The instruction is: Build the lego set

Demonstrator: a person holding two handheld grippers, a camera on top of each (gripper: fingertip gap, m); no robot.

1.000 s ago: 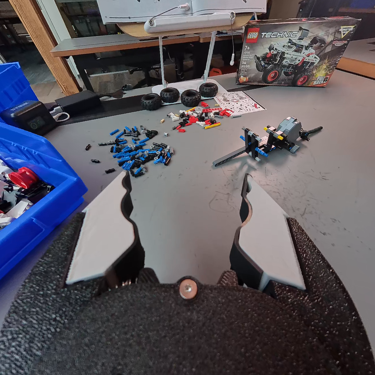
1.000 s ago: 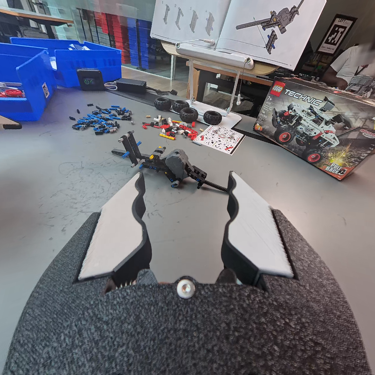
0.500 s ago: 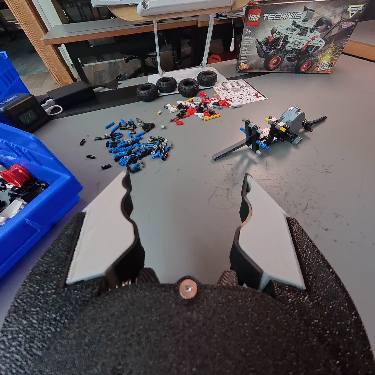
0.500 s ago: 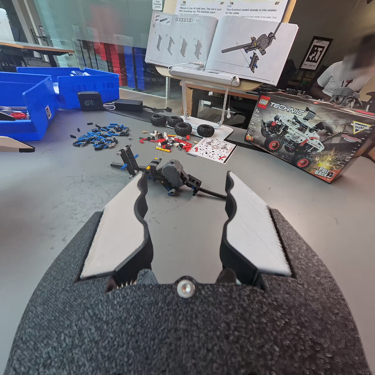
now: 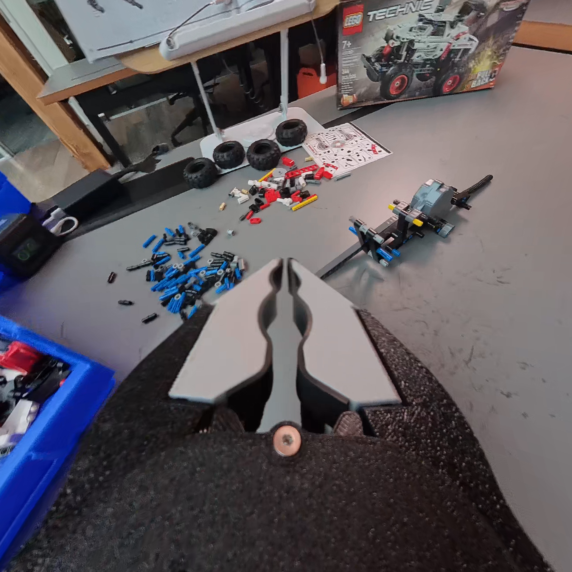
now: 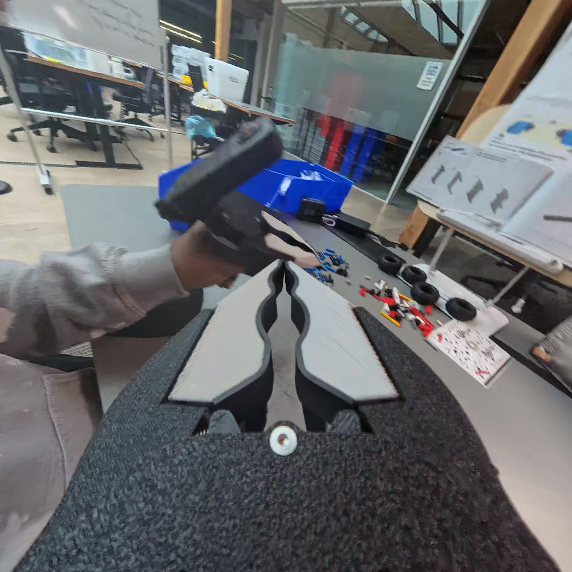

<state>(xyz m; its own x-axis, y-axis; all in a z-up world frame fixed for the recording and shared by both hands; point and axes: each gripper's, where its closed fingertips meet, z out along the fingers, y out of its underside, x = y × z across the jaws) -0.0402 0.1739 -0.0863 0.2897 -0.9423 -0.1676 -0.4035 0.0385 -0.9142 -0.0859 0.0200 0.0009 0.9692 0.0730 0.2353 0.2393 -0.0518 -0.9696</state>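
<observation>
Both wavy-edged grippers (image 5: 285, 261) (image 6: 283, 263) closed since earlier.

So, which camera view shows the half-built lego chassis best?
The left wrist view: the half-built chassis lies whole and sharp on the grey table, right of the loose parts. The right wrist view does not show it at all.
</observation>
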